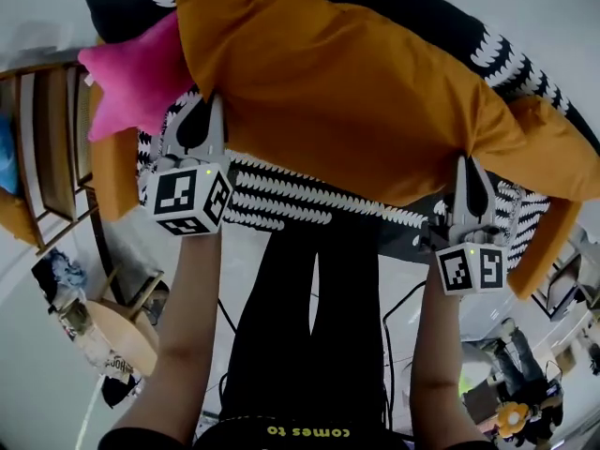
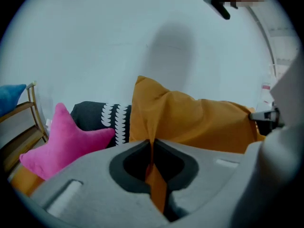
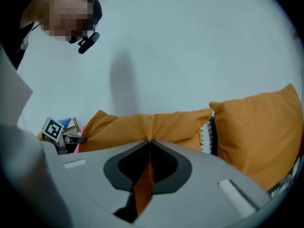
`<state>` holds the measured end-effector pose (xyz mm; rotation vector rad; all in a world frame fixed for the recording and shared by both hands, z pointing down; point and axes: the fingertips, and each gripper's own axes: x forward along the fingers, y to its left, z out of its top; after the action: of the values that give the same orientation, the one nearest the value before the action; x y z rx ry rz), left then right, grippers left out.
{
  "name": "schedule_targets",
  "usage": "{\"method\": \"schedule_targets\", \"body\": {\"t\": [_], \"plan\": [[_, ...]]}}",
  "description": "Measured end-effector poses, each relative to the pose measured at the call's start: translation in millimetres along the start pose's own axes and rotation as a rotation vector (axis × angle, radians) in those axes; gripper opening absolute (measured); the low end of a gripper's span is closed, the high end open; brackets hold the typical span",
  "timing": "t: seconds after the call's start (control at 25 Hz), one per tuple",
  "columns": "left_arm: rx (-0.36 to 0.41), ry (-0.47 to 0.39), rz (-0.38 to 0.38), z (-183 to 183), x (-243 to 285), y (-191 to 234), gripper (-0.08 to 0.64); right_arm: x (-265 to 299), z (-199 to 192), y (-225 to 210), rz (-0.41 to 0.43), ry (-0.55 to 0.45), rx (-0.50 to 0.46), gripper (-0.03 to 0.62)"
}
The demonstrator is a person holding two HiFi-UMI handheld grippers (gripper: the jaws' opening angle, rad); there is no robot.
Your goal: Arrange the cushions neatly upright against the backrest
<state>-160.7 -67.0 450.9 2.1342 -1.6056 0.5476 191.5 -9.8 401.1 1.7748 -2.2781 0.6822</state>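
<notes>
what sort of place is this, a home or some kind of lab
Most likely a living-room corner, possibly a staged one: a sofa covered in black-and-white patterned fabric, with a large orange cushion and a pink star-shaped cushion, and a wooden rack beside it, near a plain pale wall.

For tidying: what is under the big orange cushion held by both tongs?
Beneath the orange cushion, black-and-white patterned fabric shows, and a pink star cushion pokes out at its left. Whatever lies under its middle is covered.
</notes>
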Motion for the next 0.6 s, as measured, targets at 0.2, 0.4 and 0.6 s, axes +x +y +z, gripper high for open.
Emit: {"method": "schedule_targets", "body": {"t": [0.2, 0.4, 0.6], "plan": [[-0.110, 0.021, -0.024, -34, 34, 21, 0.038, 70, -7, -23, -0.062, -0.021, -0.021, 0.031], [-0.097, 0.044, -0.087, -67, 43, 11, 0.075, 85, -39, -45, -0.072, 0.005, 0.067, 0.046], [-0.121, 0.099, -0.074, -62, 47, 22, 0.135, 73, -26, -38, -0.111, -0.019, -0.016, 0.164]]}}
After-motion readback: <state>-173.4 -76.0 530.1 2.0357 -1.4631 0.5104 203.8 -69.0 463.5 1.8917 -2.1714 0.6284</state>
